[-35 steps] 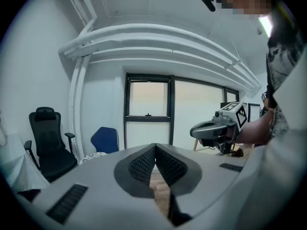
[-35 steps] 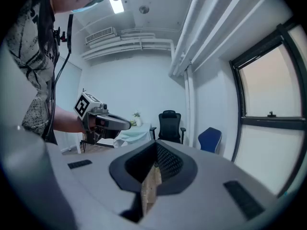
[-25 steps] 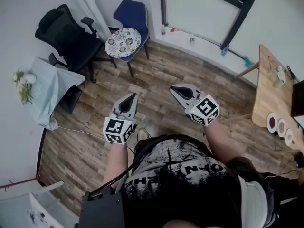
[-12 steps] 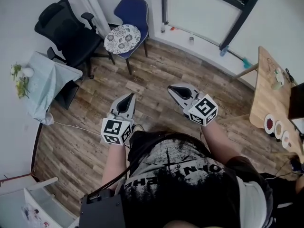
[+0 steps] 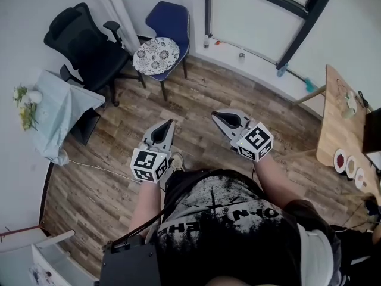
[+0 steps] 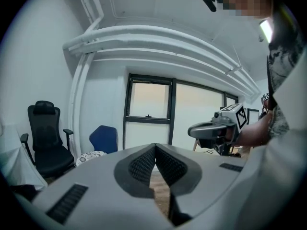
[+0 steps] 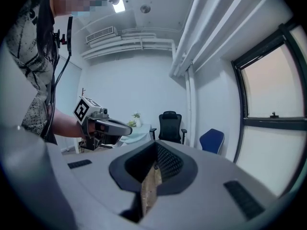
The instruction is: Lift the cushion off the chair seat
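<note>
Cushion (image 5: 155, 54), round, white with a dark floral print, lies flat on the seat of the blue chair (image 5: 169, 18) by the far wall, beside the black office chair (image 5: 83, 40); untouched, lift not begun. Left gripper (image 5: 169, 124) and right gripper (image 5: 216, 115) are both pinched closed with nothing between the jaws, carried side by side in front of the person over the wood floor (image 5: 196, 94), well apart from the chair. Likely a carry pose for walking up: nothing to grab yet, tips aimed roughly chairward. Next move calls for closing the gap, opening the jaws and taking the cushion by its rim
</note>
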`<act>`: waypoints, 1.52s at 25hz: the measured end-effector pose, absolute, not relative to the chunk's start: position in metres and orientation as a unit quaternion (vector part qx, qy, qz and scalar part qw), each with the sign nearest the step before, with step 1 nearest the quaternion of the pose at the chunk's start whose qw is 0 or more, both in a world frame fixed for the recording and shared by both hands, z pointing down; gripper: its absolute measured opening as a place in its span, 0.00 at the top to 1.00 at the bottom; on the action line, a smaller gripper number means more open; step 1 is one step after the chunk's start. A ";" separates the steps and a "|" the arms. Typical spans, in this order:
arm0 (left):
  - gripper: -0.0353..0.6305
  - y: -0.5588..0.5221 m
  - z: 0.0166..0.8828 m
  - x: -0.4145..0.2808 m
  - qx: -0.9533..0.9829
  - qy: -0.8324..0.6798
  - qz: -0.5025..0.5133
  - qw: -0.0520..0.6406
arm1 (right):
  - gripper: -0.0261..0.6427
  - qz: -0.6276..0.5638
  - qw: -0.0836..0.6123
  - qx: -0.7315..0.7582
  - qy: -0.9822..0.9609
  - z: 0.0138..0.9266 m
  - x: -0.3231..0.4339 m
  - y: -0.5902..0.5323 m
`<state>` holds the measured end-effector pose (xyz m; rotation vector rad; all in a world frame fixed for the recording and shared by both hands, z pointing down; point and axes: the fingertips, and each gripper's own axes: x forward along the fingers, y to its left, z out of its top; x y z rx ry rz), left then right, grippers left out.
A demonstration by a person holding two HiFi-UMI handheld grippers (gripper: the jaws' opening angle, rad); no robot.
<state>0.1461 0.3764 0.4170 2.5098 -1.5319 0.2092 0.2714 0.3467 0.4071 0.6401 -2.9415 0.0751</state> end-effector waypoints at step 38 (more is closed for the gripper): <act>0.93 0.219 0.441 -0.056 0.879 -0.453 0.097 0.116 | 0.93 0.056 0.044 0.287 -0.955 0.412 0.075 0.191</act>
